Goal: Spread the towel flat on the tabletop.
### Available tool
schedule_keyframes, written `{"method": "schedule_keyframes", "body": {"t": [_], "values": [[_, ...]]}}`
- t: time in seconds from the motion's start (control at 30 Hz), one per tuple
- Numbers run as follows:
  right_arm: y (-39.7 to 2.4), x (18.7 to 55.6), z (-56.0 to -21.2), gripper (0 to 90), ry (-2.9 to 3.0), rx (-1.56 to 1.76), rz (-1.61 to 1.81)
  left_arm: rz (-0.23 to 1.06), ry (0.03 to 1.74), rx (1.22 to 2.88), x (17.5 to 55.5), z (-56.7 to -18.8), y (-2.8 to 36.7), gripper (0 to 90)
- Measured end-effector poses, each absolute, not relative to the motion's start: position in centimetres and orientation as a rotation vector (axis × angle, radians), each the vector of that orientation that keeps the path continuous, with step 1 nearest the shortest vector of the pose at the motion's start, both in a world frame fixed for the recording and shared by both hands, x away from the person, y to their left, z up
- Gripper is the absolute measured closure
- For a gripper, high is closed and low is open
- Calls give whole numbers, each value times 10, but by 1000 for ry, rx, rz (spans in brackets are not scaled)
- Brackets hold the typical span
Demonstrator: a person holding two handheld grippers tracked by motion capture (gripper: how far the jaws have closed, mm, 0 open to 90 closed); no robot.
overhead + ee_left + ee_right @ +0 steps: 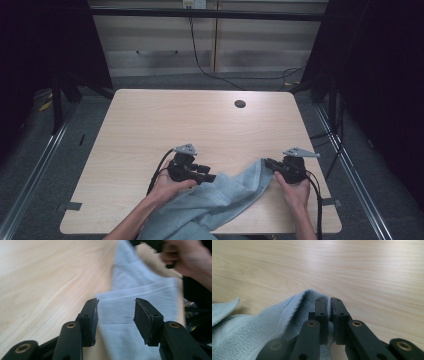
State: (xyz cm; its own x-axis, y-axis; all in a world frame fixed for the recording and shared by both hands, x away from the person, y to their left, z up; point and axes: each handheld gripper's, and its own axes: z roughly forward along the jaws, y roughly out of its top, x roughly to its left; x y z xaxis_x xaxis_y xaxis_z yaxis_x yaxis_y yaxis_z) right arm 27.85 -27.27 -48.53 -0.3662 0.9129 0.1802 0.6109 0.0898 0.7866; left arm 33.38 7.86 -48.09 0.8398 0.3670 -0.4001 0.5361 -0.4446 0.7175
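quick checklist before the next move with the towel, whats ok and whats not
1. Right claw shut on the towel: ok, its jaws pinch a fold of the cloth.
2. Left claw gripping the towel: not ok, its jaws stand apart with the cloth between them and the pads not pressing on it.
3. Towel edge lined up between the left jaws: cannot tell, the left gripper view is blurred.
4. Towel fully on the table: not ok, part of it hangs over the near edge.
5. Towel lying flat: not ok, it is bunched and folded between the two claws.
6. Bare tabletop ahead to spread it on: ok.
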Motion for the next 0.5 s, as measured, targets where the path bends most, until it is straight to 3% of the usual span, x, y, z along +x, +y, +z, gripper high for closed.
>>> {"method": "schedule_keyframes", "body": {"t": [0.13,0.33,0.43,0.5], "values": [[-273,279,-486,852,2024,1499,1184,-249,736,2073,348,-500,73,507],[-273,281,-487,852,2036,1492,1197,-282,675,2121,345,-507,51,461],[-273,280,-487,852,2038,1490,1205,-322,602,2144,341,-507,45,506],[-273,280,-487,851,2042,1487,1208,-321,571,2148,339,-508,46,619]]}}
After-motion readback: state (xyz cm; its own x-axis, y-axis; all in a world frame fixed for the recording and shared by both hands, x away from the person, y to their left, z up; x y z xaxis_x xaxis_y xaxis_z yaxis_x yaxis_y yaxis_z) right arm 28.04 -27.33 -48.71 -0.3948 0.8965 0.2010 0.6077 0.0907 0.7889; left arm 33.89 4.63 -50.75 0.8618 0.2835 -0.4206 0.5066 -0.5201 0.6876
